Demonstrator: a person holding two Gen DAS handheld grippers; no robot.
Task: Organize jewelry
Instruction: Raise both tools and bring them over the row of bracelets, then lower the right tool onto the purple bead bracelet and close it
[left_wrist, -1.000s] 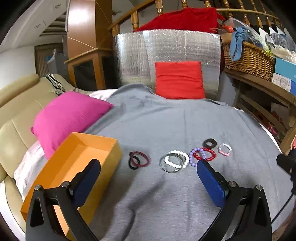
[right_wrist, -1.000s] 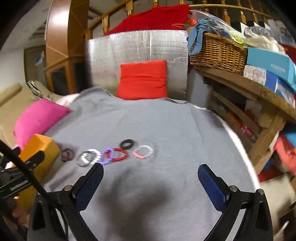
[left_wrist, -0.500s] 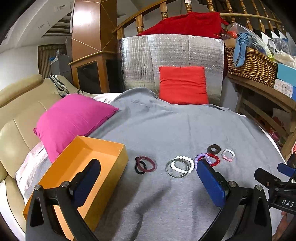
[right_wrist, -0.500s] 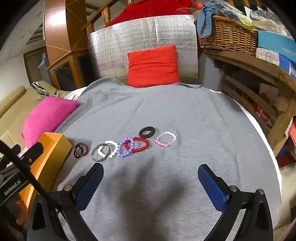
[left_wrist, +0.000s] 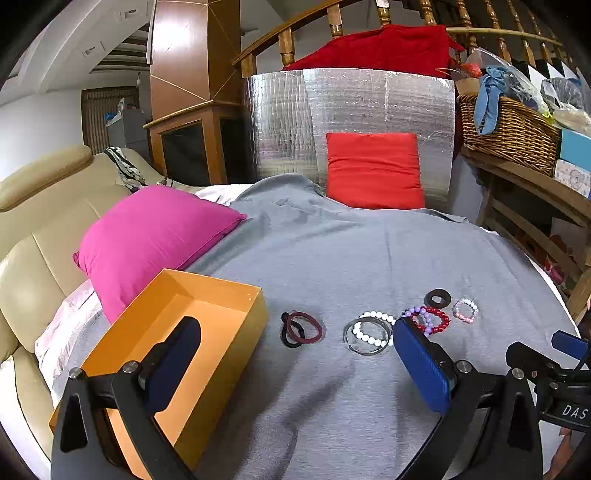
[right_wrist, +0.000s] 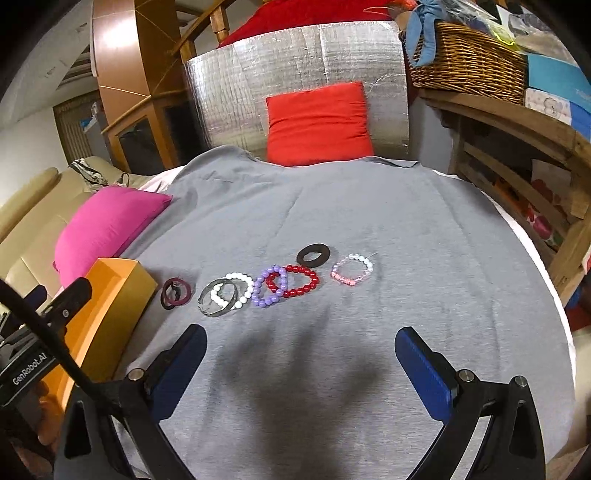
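On the grey blanket (right_wrist: 369, 206) ahead of me the jewelry lies in a row: hair ties (right_wrist: 176, 292), white bead bracelet (right_wrist: 236, 290), purple bracelet (right_wrist: 269, 286), red bracelet (right_wrist: 297, 281), pink bracelet (right_wrist: 352, 270). Both my left gripper (left_wrist: 295, 362) and right gripper (right_wrist: 301, 369) are spread, holding nothing. Nothing sits in the orange box (left_wrist: 207, 295) yet, so I judge the first pick comes next: reach, pinch one piece.

Right gripper (right_wrist: 301, 363) nearer the bracelets (right_wrist: 291, 282)

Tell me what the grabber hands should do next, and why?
Probably lower the right tool onto the pink bead bracelet, the piece nearest its side. Both tools are open and empty, the orange box holds nothing visible, and every bracelet lies on the grey blanket. The left tool hangs beside the box.
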